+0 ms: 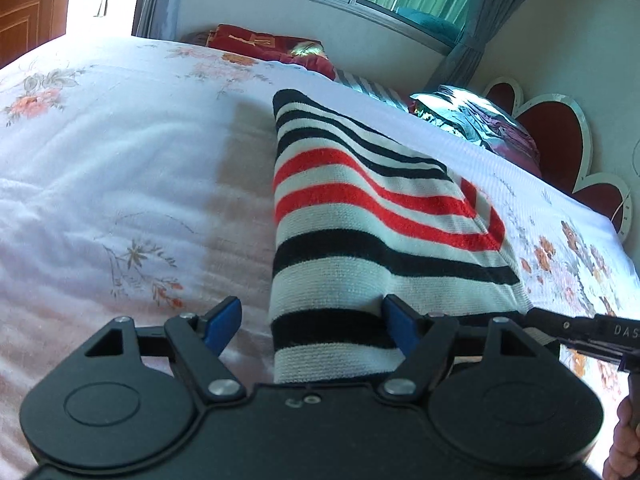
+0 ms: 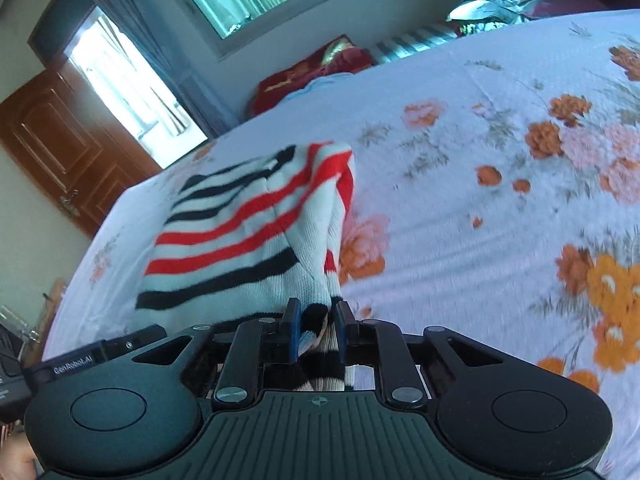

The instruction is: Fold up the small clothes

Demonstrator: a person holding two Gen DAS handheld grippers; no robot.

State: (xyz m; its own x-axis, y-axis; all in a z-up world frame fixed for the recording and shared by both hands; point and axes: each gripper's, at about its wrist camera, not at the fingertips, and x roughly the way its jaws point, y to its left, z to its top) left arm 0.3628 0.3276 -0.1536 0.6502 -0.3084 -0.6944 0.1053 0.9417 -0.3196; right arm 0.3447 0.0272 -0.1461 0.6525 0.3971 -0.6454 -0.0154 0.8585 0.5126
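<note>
A small knit garment (image 1: 360, 216) with black, white and red stripes lies folded on the floral bedspread (image 1: 120, 152). My left gripper (image 1: 314, 322) is open; the garment's near edge lies between its blue pads (image 1: 224, 320) without being pinched. My right gripper (image 2: 316, 326) is shut on the garment's (image 2: 248, 232) near corner, with bunched striped fabric between its pads. The right gripper's body also shows in the left wrist view (image 1: 584, 332), beside the garment's right corner.
A red pillow (image 1: 272, 48) and a shiny silver bundle (image 1: 472, 116) lie at the bed's far side under a window. A heart-patterned headboard (image 1: 560, 136) stands on the right. A wooden door (image 2: 60, 140) is on the left. Bare bedspread (image 2: 500, 160) extends to the garment's right.
</note>
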